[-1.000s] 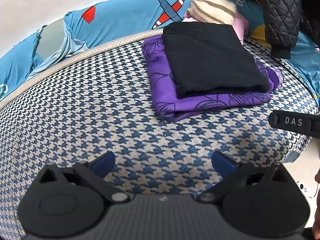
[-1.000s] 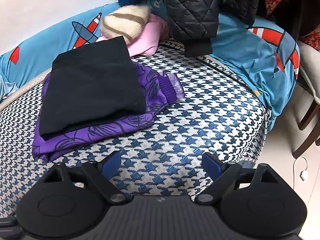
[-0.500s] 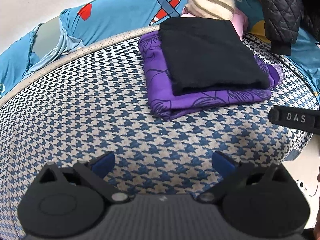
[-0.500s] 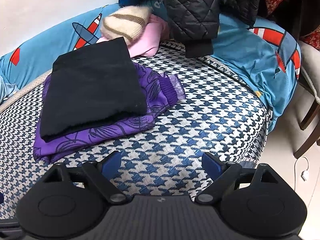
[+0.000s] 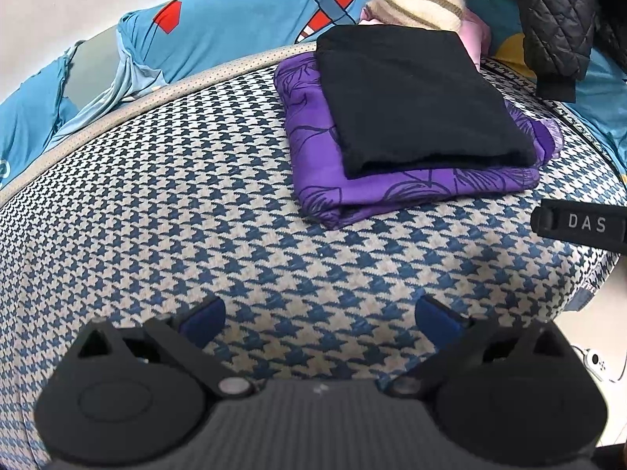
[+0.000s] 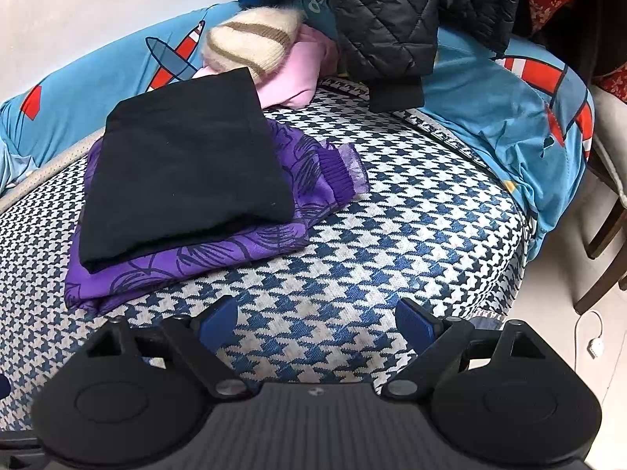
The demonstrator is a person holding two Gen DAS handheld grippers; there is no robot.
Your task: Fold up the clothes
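**Clothes folded and stacked on the houndstooth cushion**

Clothes lie in a small pile toward the far side of the houndstooth cushion (image 5: pixel 196 203): a black garment (image 5: pixel 415 102) folded into a flat rectangle sits on top of a purple printed garment (image 5: pixel 392 192), which sticks out beneath it on the near and left edges. In the right wrist view a ribbed purple cuff (image 6: pixel 337 172) with a sheer frill pokes out on the right.

We judge both pieces light and limp. The black one looks like a matte, slightly fuzzy knit that should grip well; the purple one has a smooth sheen and may slide under the load. We would pinch at the doubled fold edge nearest us, taking both layers, not the loose cuff.

Behind the pile we see a fluffy cream striped hat (image 6: pixel 250 39) on something pink (image 6: pixel 298 74), and a quilted black jacket sleeve (image 6: pixel 384 19) hanging over the blue aeroplane-print bedding (image 5: pixel 243 19).

Our left gripper (image 5: pixel 319 319) and right gripper (image 6: pixel 315 319) both hover over bare cushion short of the pile, blue pads spread wide, nothing between them.
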